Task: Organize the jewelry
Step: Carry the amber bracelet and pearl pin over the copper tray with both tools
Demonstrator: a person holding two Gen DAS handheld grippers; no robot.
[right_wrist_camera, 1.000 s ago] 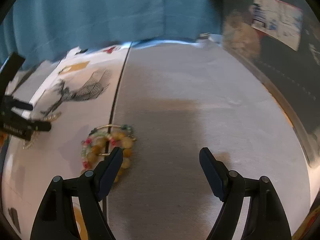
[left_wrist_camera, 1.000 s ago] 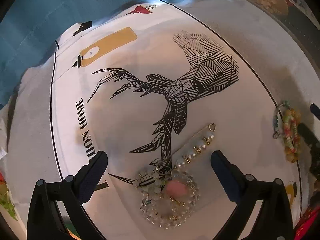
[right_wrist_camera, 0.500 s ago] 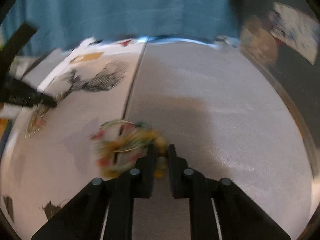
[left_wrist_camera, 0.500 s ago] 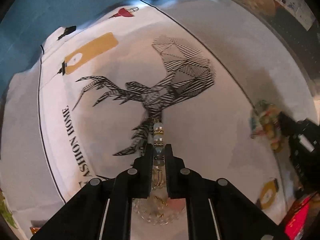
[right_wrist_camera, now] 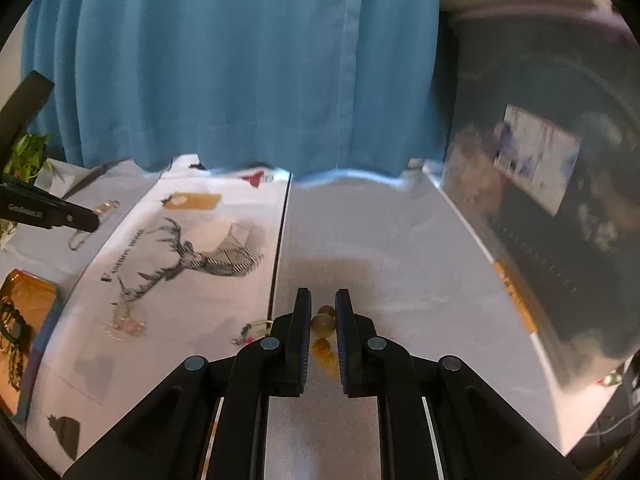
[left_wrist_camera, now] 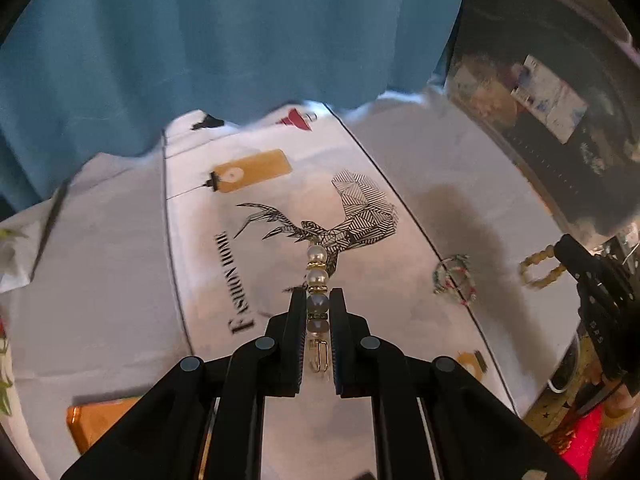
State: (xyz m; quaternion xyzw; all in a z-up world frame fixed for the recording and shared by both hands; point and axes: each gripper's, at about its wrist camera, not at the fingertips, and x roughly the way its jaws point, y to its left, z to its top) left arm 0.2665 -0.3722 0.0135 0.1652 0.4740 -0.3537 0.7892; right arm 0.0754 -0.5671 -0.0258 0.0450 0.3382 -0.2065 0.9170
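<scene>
My left gripper (left_wrist_camera: 318, 294) is shut on a gold pin strung with pearls (left_wrist_camera: 318, 276) and holds it above the white cloth with the deer print (left_wrist_camera: 332, 228). My right gripper (right_wrist_camera: 323, 300) is shut on a yellow bead bracelet (right_wrist_camera: 323, 324), which also shows in the left wrist view (left_wrist_camera: 538, 270), lifted off the cloth. A thin green and red bracelet (left_wrist_camera: 454, 278) lies on the cloth by the black seam; part of it shows in the right wrist view (right_wrist_camera: 252, 330). A clear bead bracelet with a pink stone (right_wrist_camera: 126, 324) lies below the deer print.
A blue curtain (right_wrist_camera: 248, 68) hangs behind the table. An orange tray (right_wrist_camera: 24, 300) holding dark necklaces sits at the left edge. A green plant (right_wrist_camera: 28, 152) stands at the far left. Dark clutter and a printed card (right_wrist_camera: 536, 164) lie to the right.
Both grippers closed on jewelry and rose: the left took the pearl pin, the right took the yellow bead bracelet out of the colourful pile. Both cameras now tilt up toward the curtain.
</scene>
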